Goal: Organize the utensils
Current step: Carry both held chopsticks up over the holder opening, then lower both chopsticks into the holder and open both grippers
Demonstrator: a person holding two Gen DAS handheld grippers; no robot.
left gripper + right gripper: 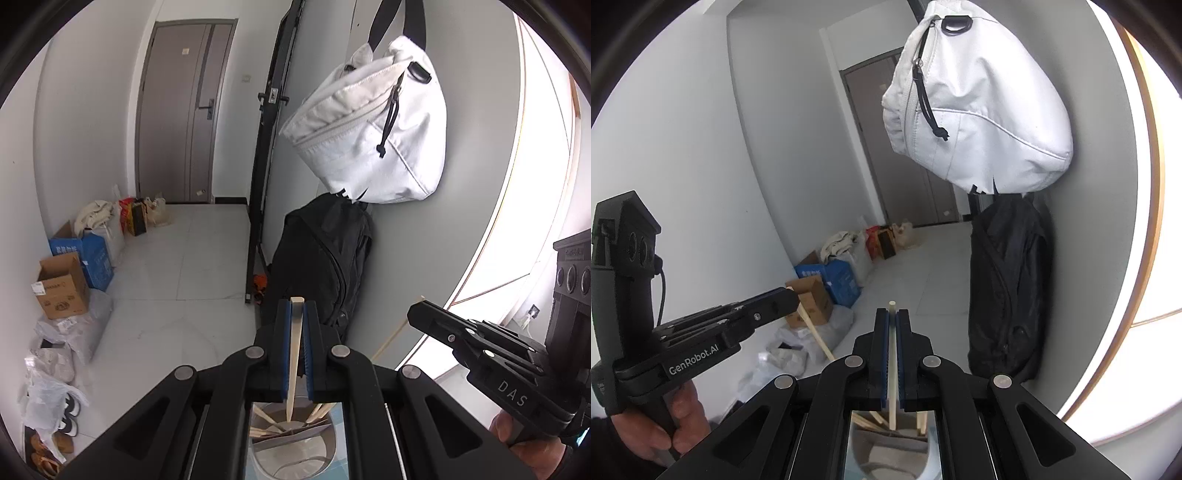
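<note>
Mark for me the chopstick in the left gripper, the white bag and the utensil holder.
chopstick (pixel 295 343), left wrist view, mid shaft.
white bag (pixel 373 125), left wrist view, front panel.
utensil holder (pixel 328 446), left wrist view, inner wall.

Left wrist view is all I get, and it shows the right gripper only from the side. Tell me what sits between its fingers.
Observer: The right gripper is shut on a pale chopstick, which runs straight between the blue pads with its tip poking out beyond them.
Operator: Now report what lies under it.
Observer: A grey holder with more sticks leaning inside shows through the gap beneath the fingers.
Operator: Check my own stick from that side.
Observer: In the right wrist view, the second chopstick slants down and away from the left gripper.
</note>
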